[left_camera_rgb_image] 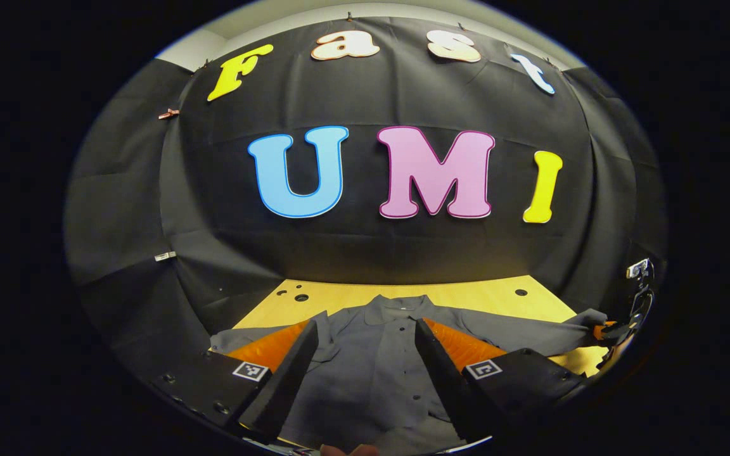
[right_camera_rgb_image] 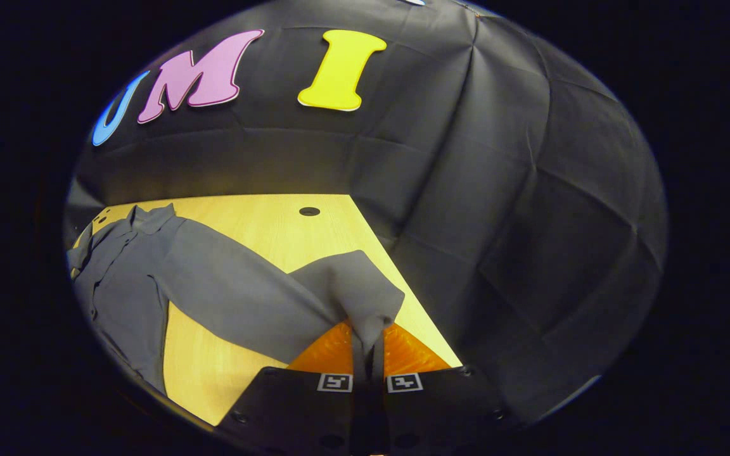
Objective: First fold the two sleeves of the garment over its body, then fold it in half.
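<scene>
The right hand-held gripper point(right_camera_rgb_image: 368, 354) has its two fingers pressed together on the cuff end of the grey garment's sleeve point(right_camera_rgb_image: 346, 285), which rises off the wooden tabletop point(right_camera_rgb_image: 263, 231), while the garment's body point(right_camera_rgb_image: 127, 278) lies flat at left.

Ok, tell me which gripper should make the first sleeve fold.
Right. The right gripper is shut on the grey shirt's sleeve cuff, lifted off the wooden table; the left gripper hangs open over the shirt's body.
</scene>
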Motion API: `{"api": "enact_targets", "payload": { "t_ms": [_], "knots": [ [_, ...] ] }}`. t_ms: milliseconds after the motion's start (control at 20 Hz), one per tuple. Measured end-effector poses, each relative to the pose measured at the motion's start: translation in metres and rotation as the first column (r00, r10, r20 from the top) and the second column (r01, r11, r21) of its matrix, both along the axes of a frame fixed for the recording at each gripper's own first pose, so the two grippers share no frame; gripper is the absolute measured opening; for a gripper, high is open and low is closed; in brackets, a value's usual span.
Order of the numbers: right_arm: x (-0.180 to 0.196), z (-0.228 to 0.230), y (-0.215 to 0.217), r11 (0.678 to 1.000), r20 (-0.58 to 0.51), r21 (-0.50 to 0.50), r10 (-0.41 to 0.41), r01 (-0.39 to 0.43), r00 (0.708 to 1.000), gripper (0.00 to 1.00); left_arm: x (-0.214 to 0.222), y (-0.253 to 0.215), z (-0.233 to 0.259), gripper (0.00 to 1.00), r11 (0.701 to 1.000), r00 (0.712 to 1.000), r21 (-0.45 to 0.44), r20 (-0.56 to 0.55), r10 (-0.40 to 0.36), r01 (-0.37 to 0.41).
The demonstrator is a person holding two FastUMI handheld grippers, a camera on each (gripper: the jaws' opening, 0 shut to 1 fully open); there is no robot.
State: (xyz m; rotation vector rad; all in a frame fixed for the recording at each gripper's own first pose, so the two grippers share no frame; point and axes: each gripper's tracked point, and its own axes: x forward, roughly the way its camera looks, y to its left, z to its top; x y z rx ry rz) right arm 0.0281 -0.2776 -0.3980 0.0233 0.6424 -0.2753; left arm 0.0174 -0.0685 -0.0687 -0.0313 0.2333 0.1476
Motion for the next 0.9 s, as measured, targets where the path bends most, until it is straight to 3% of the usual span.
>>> {"api": "enact_targets", "payload": {
  "t_ms": [200, 450, 900],
  "knots": [
    [-0.014, 0.029, 0.034, 0.999, 0.019, -0.012, -0.049, 0.050, 0.999, 0.05, 0.004, 0.031, -0.001, 0.97, 0.999, 0.999, 0.003, 0.011, -0.046, 0.046],
    [-0.003, 0.075, 0.084, 0.998, 0.079, -0.005, -0.061, 0.062, 0.995, 0.05, 0.014, 0.064, -0.003, 0.97, 0.995, 0.994, 0.024, 0.036, -0.102, 0.101],
    [0.066, 0.162, 0.205, 0.998, 0.219, -0.011, 0.060, -0.059, 0.974, 0.05, 0.029, 0.137, -0.017, 0.97, 0.994, 0.992, 0.028, 0.061, -0.111, 0.110]
  ]
}}
